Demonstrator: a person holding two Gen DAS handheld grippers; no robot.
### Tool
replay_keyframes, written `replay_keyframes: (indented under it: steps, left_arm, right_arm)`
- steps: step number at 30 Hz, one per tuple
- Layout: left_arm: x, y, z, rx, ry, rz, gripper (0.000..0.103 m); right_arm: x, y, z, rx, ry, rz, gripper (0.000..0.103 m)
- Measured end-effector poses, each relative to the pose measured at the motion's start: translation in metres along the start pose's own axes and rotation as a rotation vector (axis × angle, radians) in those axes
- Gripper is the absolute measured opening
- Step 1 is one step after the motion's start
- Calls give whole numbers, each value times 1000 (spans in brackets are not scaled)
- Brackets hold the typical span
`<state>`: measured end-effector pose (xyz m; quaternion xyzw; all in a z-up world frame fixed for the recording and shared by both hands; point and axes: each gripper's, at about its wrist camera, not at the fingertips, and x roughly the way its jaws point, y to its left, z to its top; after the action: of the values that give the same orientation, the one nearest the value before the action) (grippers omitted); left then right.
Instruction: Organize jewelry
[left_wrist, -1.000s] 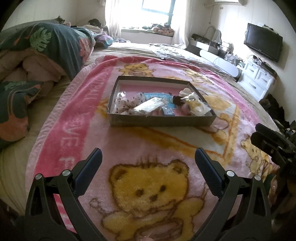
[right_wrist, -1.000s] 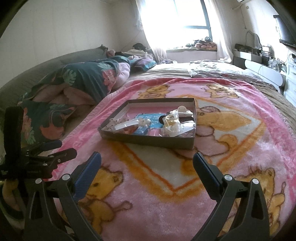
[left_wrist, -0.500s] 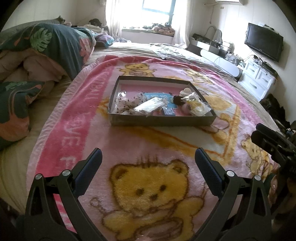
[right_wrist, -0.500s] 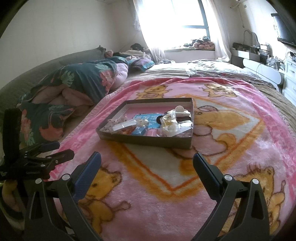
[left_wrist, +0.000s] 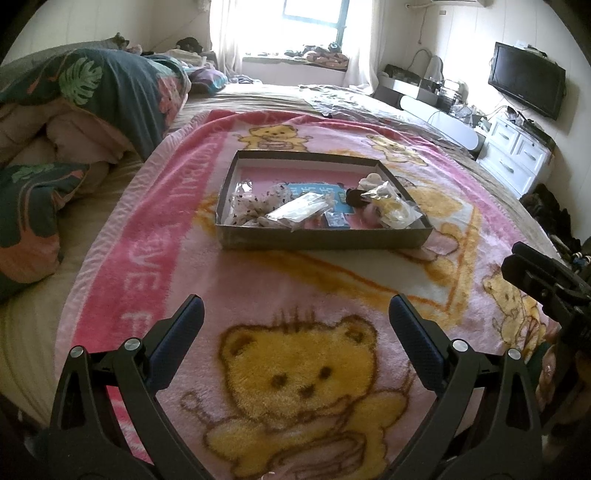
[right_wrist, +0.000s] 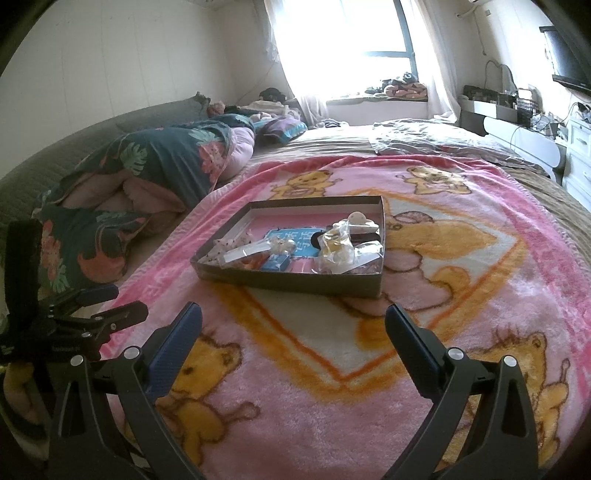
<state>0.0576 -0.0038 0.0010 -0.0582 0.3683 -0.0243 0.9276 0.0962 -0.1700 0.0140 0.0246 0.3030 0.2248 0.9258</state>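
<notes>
A shallow brown cardboard box (left_wrist: 325, 238) (right_wrist: 295, 282) sits on a pink teddy-bear blanket (left_wrist: 303, 369) on the bed. It holds jewelry in clear plastic bags (left_wrist: 299, 210) (right_wrist: 334, 251), a spotted fabric piece (left_wrist: 255, 201), a blue card (left_wrist: 314, 190) (right_wrist: 291, 240) and a white clip (left_wrist: 371, 181). My left gripper (left_wrist: 295, 317) is open and empty, short of the box. My right gripper (right_wrist: 293, 319) is open and empty, also short of the box. Each gripper shows at the edge of the other's view.
A rumpled leaf-print quilt (left_wrist: 92, 96) (right_wrist: 159, 158) lies along the left of the bed. White drawers (left_wrist: 517, 155) and a wall TV (left_wrist: 526, 79) stand at the right. A window (right_wrist: 343, 40) is at the far end.
Both views have shifted slightly; the box sits a touch farther off. Both grippers stay open and empty.
</notes>
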Motion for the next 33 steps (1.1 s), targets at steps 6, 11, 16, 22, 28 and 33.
replay_keyframes:
  steps: [6, 11, 16, 22, 28, 33]
  left_arm:
    - [-1, -1, 0, 0, 0, 3, 94]
    - [-1, 0, 0, 1, -1, 6, 94]
    - [-1, 0, 0, -1, -2, 5, 94]
    - [-2, 0, 0, 1, -3, 7, 94]
    - [-2, 3, 0, 2, -3, 13, 94]
    - [-3, 6, 0, 3, -3, 15, 94]
  right_arm:
    - [-1, 0, 0, 0, -2, -1, 99]
    - [0, 0, 0, 0, 0, 0, 99]
    - [0, 0, 0, 1, 0, 1, 99]
    - [-1, 0, 0, 1, -1, 1, 99]
    - [-1, 1, 1, 1, 0, 2, 99]
    - [-2, 2, 1, 5, -6, 2, 99]
